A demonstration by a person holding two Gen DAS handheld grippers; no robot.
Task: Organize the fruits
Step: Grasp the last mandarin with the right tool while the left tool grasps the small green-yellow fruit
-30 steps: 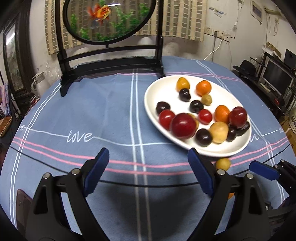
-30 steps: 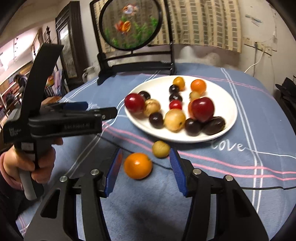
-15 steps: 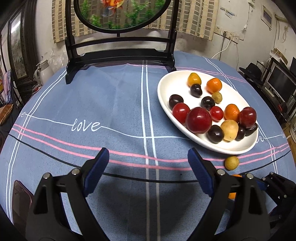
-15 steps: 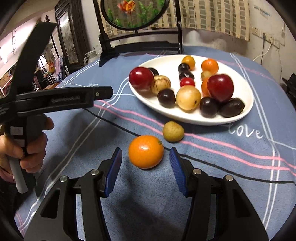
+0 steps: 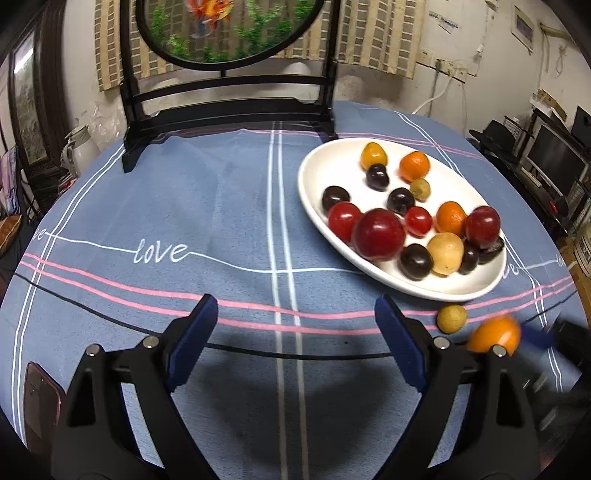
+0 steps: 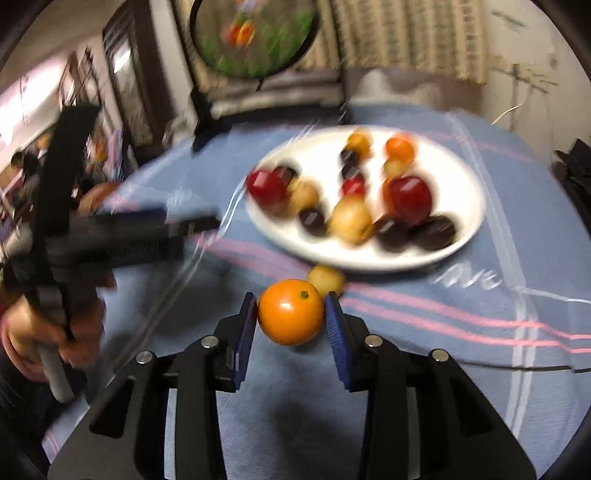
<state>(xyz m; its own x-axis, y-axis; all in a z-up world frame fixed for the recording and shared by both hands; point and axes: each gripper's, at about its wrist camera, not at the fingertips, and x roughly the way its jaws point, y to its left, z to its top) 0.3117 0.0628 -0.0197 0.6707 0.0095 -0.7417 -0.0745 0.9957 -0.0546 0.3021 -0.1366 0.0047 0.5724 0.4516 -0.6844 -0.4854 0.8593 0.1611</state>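
Two fruits lay off the oval white plate (image 6: 469, 236) near the counter's front edge: a round orange citrus (image 6: 290, 312) and a small yellow-green fruit (image 6: 325, 279). Carrying the citrus well called for a steady lift clear of its small neighbour. The right gripper (image 6: 290, 317) had just been closing and pinched the citrus. The left gripper (image 5: 291, 339) stood wide, empty.

A dark phone (image 5: 38, 402) lies on the blue tablecloth (image 5: 207, 206) before a round goldfish screen (image 5: 229, 33).
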